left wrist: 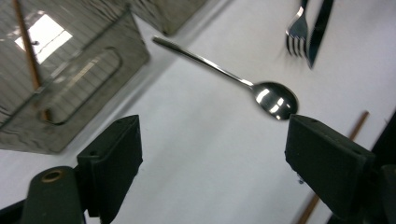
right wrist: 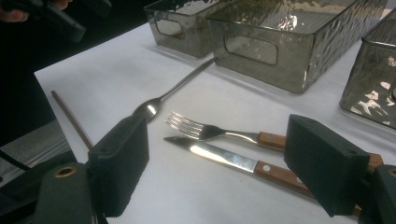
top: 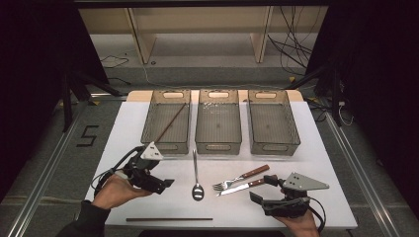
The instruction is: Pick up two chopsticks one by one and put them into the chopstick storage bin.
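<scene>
The right gripper [right wrist: 217, 163] hangs low over the white table [right wrist: 112, 74], its two black jaws spread wide with nothing between them. Just past them lie a knife [right wrist: 233, 161] and a fork [right wrist: 210, 131], both wooden-handled, side by side and close together. A spoon [right wrist: 173, 91] lies farther off, its handle pointing at the grey bins [right wrist: 289, 37]. A brown chopstick [right wrist: 72, 119] rests near the table's edge.

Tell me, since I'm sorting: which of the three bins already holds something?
The left bin: a brown chopstick leans inside it. The middle bin and right bin look empty.
</scene>
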Tool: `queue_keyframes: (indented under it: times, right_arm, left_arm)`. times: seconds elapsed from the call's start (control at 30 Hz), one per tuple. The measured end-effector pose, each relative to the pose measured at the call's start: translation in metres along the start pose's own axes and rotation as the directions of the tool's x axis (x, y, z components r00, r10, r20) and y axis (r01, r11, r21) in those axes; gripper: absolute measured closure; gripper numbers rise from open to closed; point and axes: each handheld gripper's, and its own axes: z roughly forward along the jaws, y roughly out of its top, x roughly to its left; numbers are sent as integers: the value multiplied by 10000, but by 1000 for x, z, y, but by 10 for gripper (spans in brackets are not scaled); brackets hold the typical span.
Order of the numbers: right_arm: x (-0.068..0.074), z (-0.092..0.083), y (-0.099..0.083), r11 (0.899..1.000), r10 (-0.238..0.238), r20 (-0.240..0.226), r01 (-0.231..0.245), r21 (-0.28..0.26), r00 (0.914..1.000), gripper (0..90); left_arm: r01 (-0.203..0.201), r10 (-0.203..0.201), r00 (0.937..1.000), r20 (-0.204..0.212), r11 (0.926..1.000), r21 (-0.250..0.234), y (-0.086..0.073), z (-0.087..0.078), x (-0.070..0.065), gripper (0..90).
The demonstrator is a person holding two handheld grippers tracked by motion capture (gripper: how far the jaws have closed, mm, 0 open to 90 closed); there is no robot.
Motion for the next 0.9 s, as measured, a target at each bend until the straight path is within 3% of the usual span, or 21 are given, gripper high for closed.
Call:
queue_keyframes:
  times: [0.13, 0.27, 0.4, 0.6, 0.83, 0.9]
  right_arm:
    - [0, 0, 0, 10000, -15, 4, 15, -7, 10000, 229]
    - [0, 0, 0, 10000, -15, 19, 15, 20, 10000, 228]
    - [0, 0, 0, 10000, -22, 25, 22, 29, 10000, 228]
    - [0, 0, 0, 10000, -30, 24, 30, 37, 10000, 228]
    - [0, 0, 0, 10000, -56, 32, 56, 64, 10000, 228]
    - [0, 0, 0, 10000, -60, 36, 60, 70, 10000, 228]
  left_arm:
    - [-664, 655, 9977, 196, 9965, 513, -5, 3, -14, 185]
    - [-754, 731, 9968, 336, 9943, 749, -12, 6, -19, 183]
    - [-1058, 1010, 9938, 462, 9874, 1173, -18, 13, -24, 183]
    - [-1573, 1458, 9864, 759, 9712, 1789, -27, 22, -34, 193]
    - [-2252, 2017, 9726, 1158, 9409, 2531, -34, 30, -42, 259]
    - [-2312, 2062, 9713, 1188, 9362, 2648, -35, 32, -44, 276]
